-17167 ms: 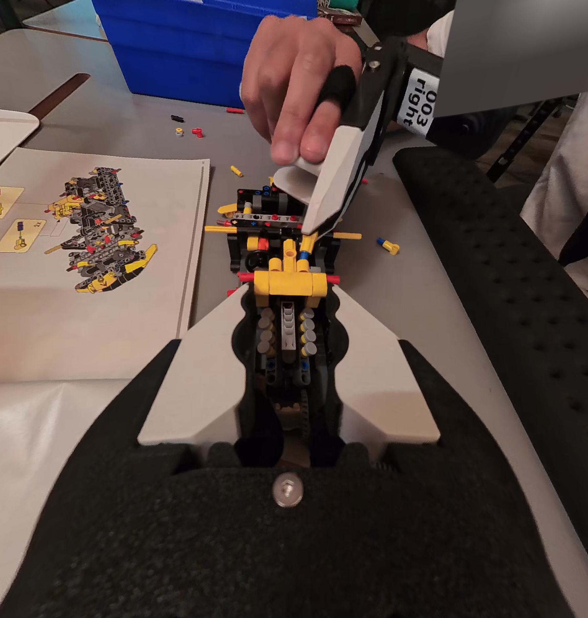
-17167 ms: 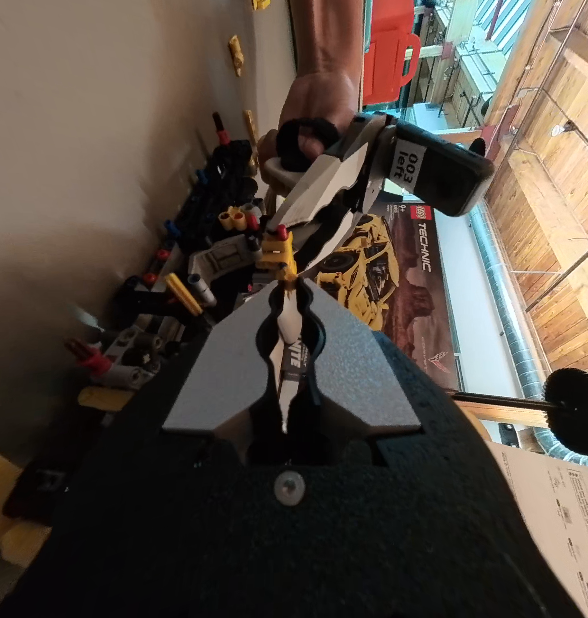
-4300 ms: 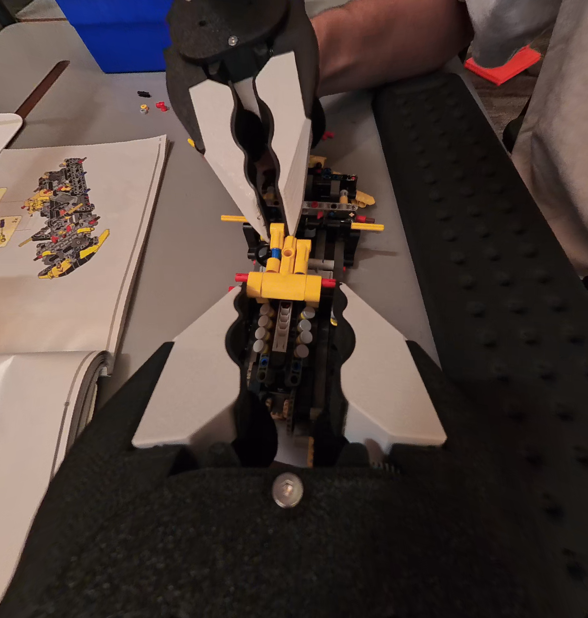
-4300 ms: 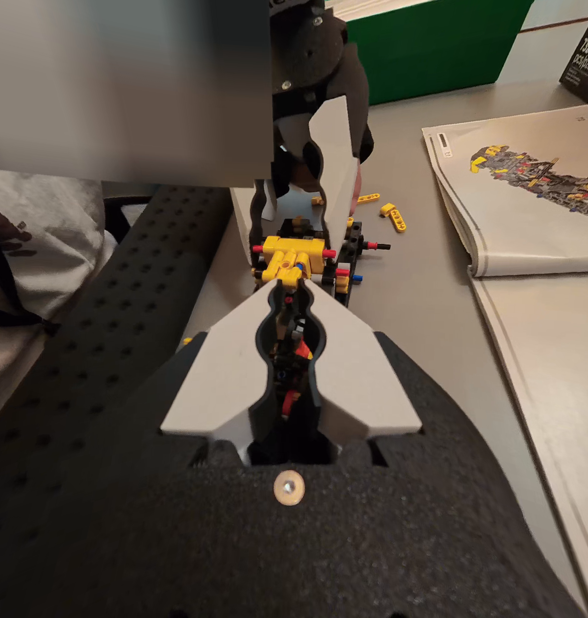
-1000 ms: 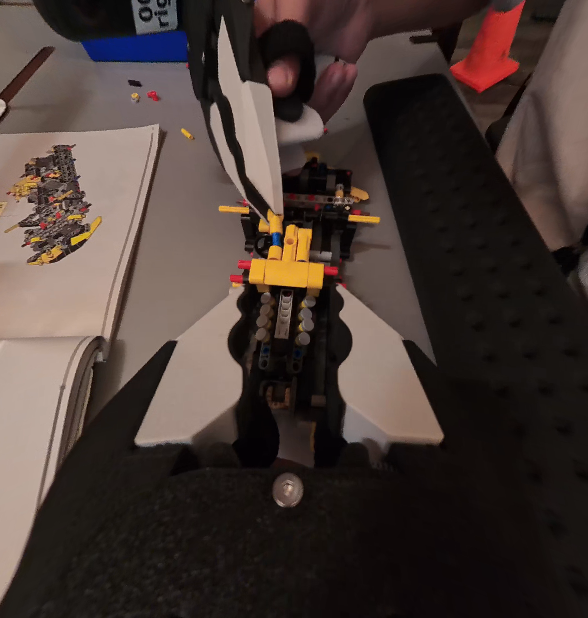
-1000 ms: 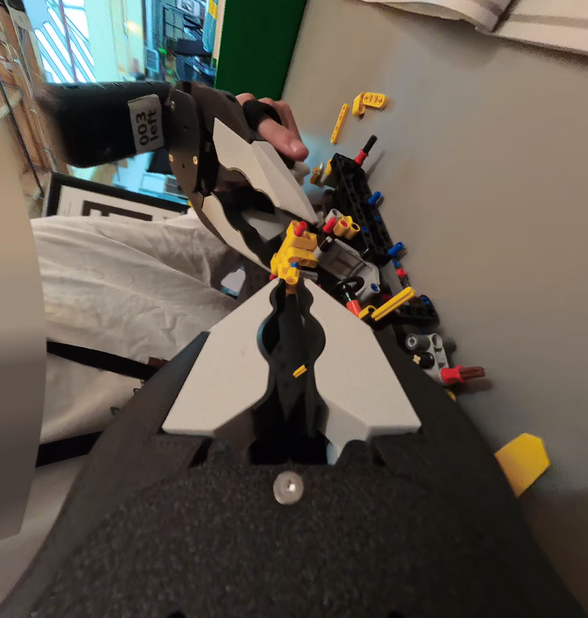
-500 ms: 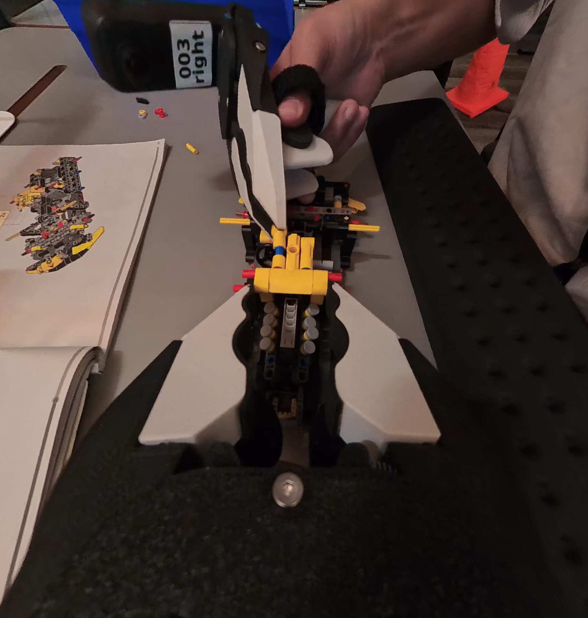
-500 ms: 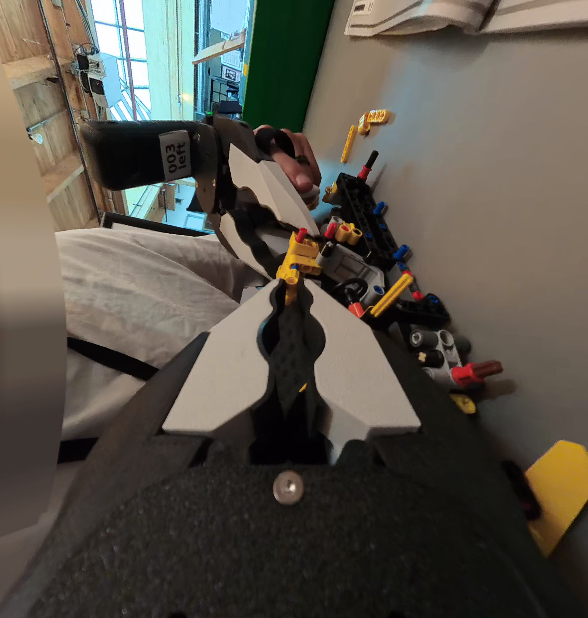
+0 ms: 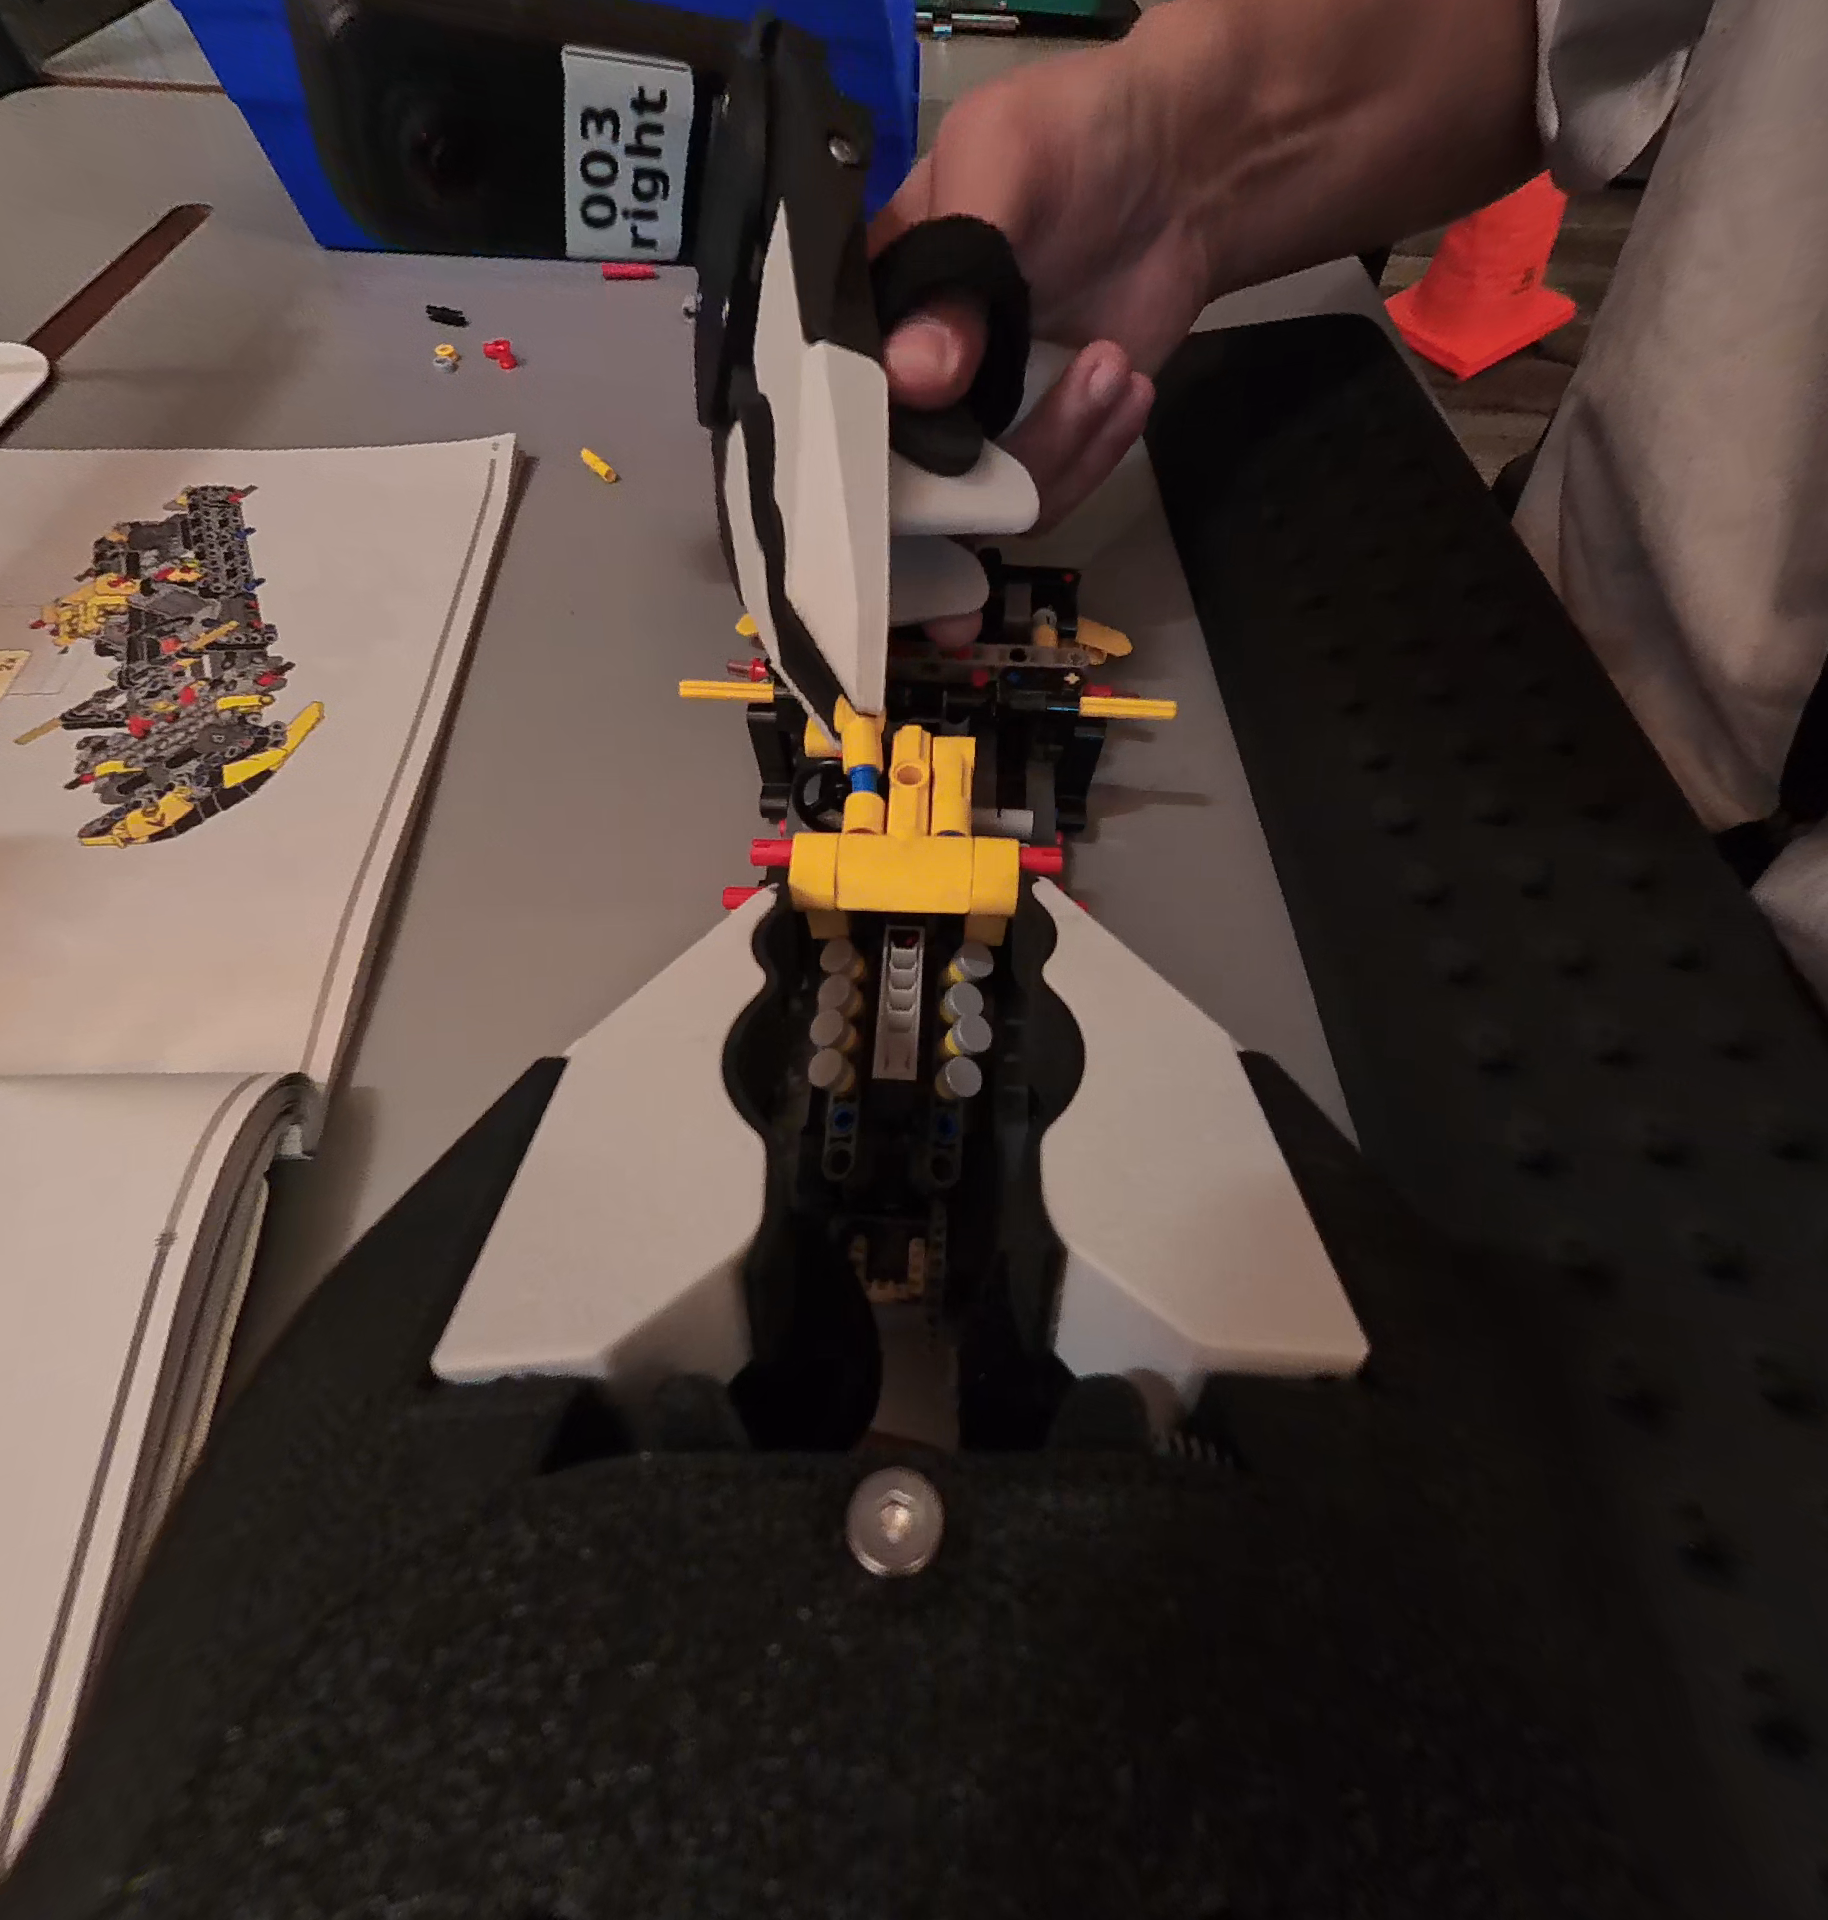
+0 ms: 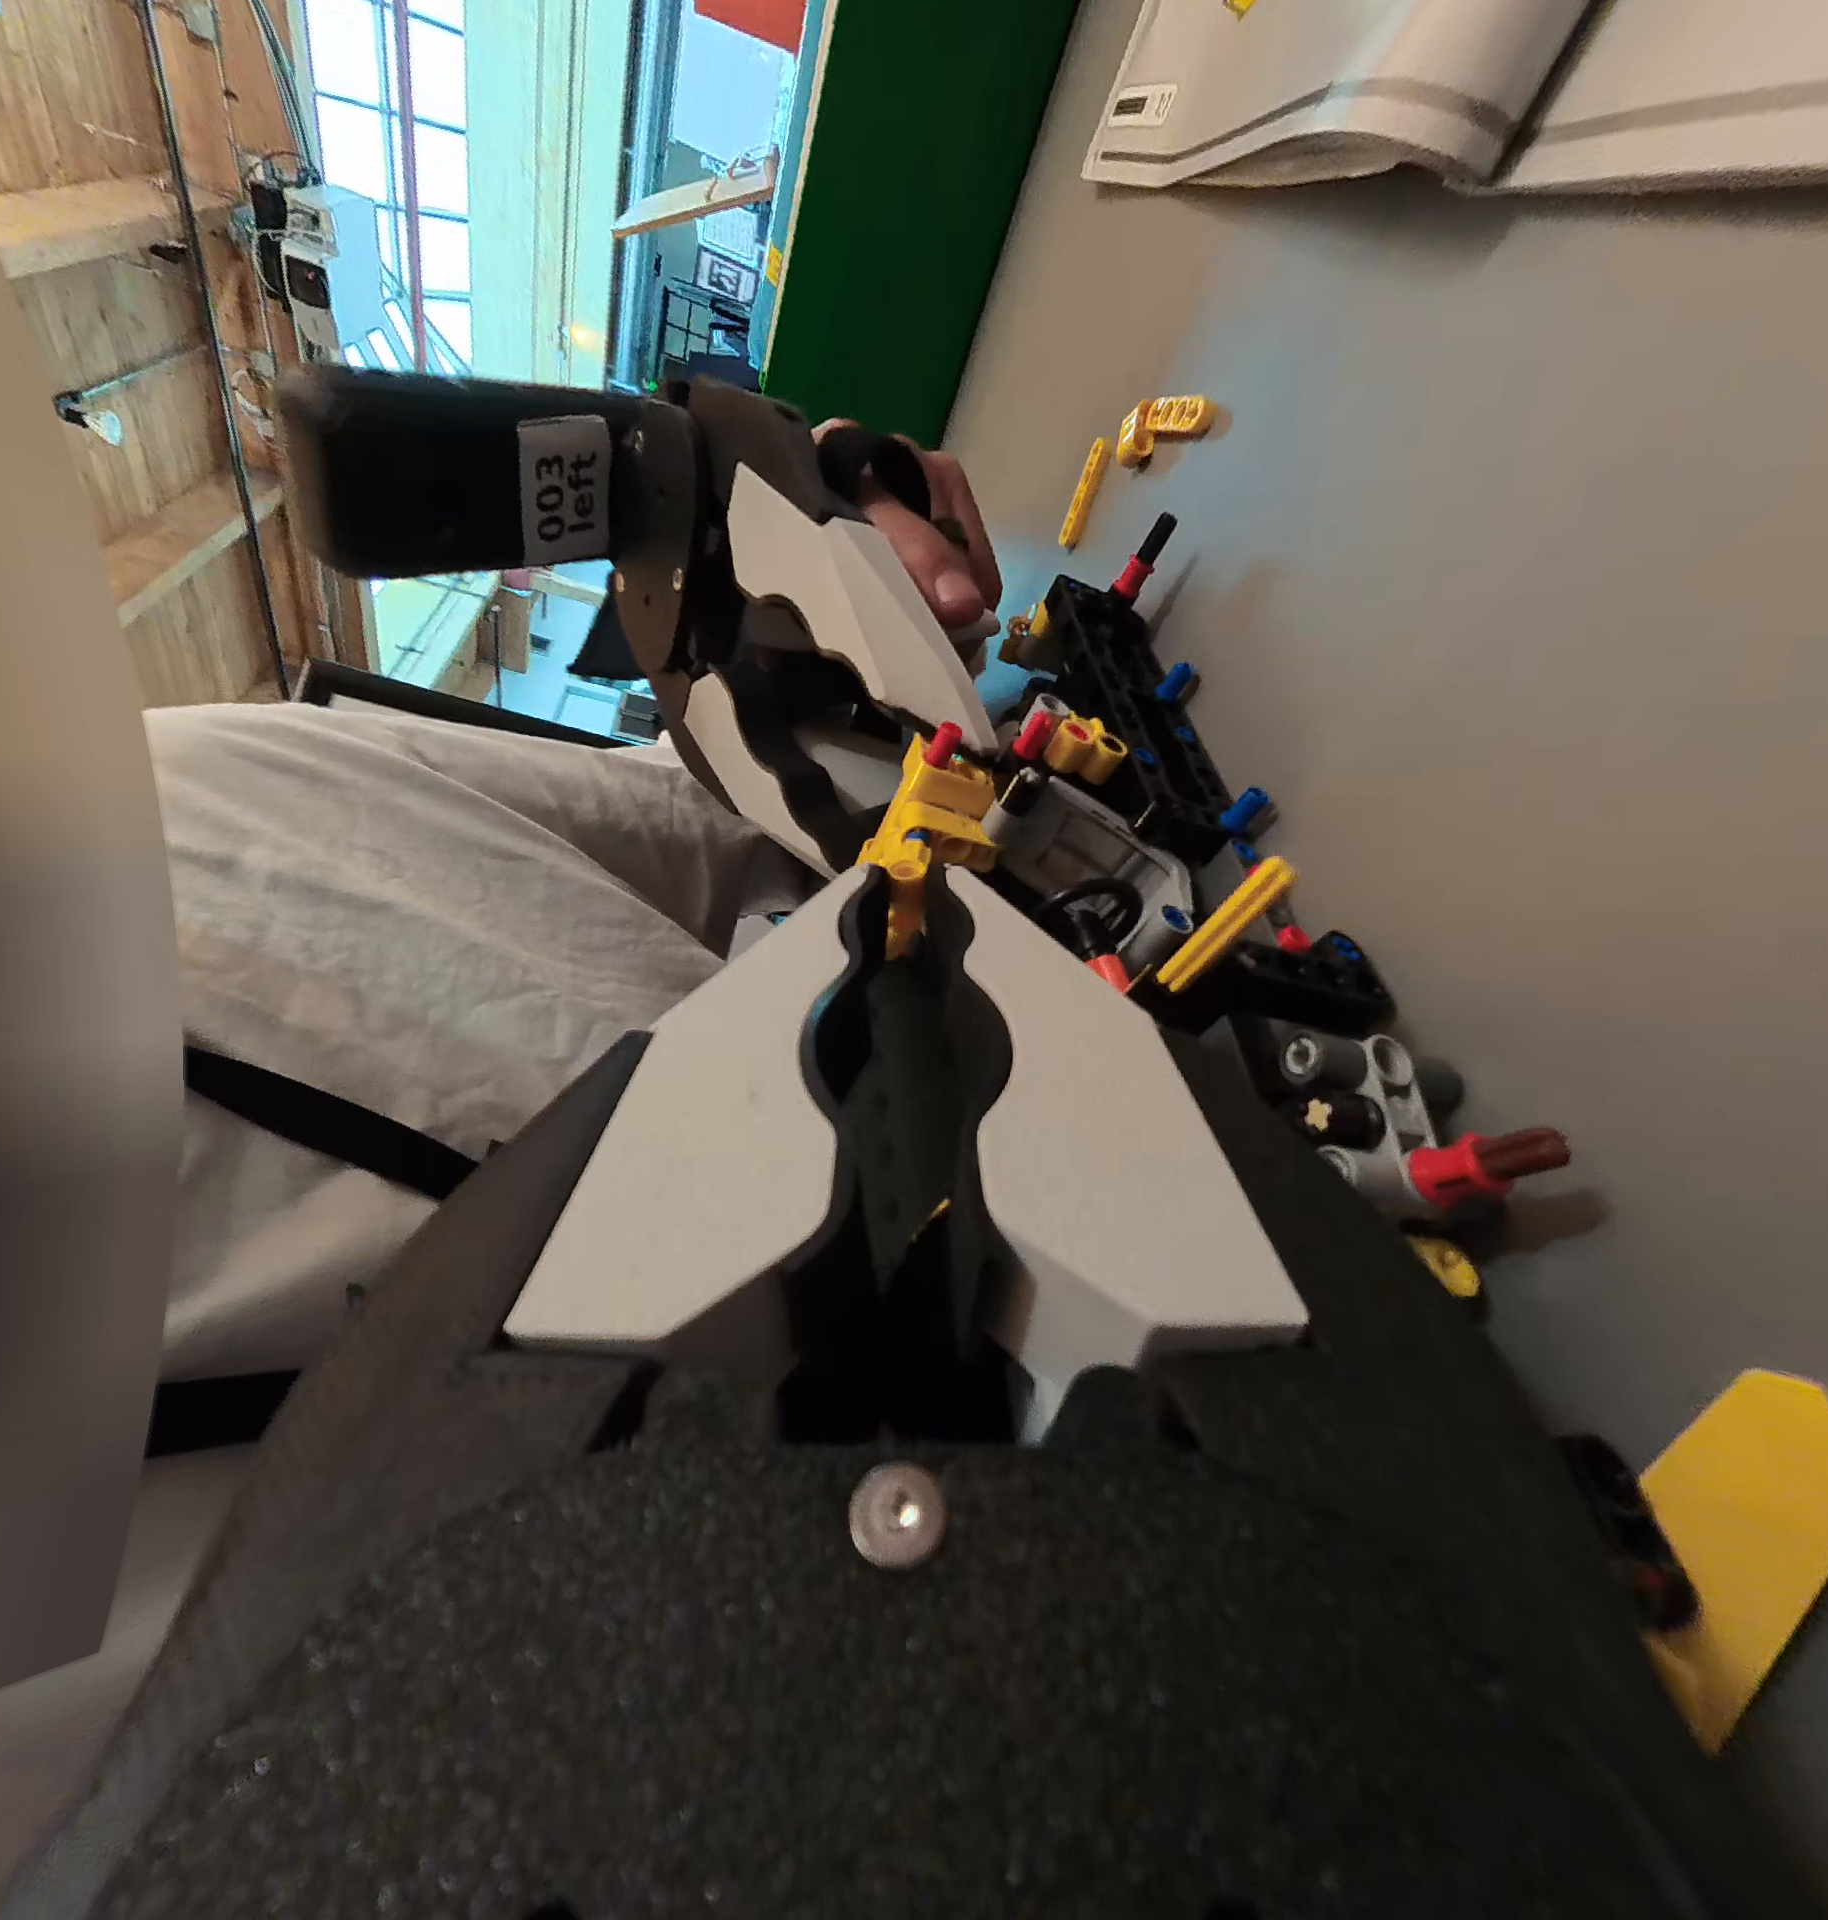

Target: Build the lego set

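L gripper (image 9: 899, 914) clamped on lego model (image 9: 905, 997); R gripper (image 10: 905, 883) pinches its yellow pin (image 9: 856, 740), near table edge.

The rear of the lego car (image 9: 905, 1049) lies hidden between the left gripper's fingers (image 9: 650, 1153). The blue bin (image 9: 266, 114) and instruction booklet (image 9: 214, 748) are cut by the picture's edges. Small loose pieces (image 9: 474, 353) on the surface (image 9: 577, 935) are too small to identify. A yellow panel (image 10: 1762, 1538) is blurred and cut off at the right edge.
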Available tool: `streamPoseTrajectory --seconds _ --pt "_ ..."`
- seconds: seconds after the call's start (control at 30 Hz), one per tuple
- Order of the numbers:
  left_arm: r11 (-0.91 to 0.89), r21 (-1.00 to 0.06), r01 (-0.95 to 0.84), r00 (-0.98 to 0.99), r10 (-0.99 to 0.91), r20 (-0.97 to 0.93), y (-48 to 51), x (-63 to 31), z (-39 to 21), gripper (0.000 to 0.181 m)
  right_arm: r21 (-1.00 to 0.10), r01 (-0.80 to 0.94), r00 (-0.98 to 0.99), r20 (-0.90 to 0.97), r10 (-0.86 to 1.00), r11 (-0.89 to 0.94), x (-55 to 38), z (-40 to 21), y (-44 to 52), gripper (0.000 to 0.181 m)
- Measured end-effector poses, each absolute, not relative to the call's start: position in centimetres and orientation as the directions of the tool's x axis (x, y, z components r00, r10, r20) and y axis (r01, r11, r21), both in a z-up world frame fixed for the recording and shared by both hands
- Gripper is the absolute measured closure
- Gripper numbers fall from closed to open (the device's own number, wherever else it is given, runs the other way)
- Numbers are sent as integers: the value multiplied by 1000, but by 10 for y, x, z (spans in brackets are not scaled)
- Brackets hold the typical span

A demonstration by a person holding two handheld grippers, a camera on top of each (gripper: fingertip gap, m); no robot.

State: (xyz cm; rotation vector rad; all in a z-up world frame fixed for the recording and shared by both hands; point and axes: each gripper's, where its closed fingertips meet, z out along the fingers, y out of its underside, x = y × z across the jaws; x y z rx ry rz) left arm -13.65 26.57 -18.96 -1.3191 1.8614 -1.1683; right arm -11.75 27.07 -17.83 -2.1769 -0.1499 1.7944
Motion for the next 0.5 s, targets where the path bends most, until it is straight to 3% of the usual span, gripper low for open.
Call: streamPoseTrajectory --seconds 0.2,0.5 --pt "137 -889 -437 -353 -935 30 265 -137 -190 140 -186 -129 203 -966 158 -974 -119 -184 269 174" --pt "150 -886 -438 -347 -938 13 264 -137 -190 140 -200 -142 241 -957 162 -970 -121 -182 267 174"
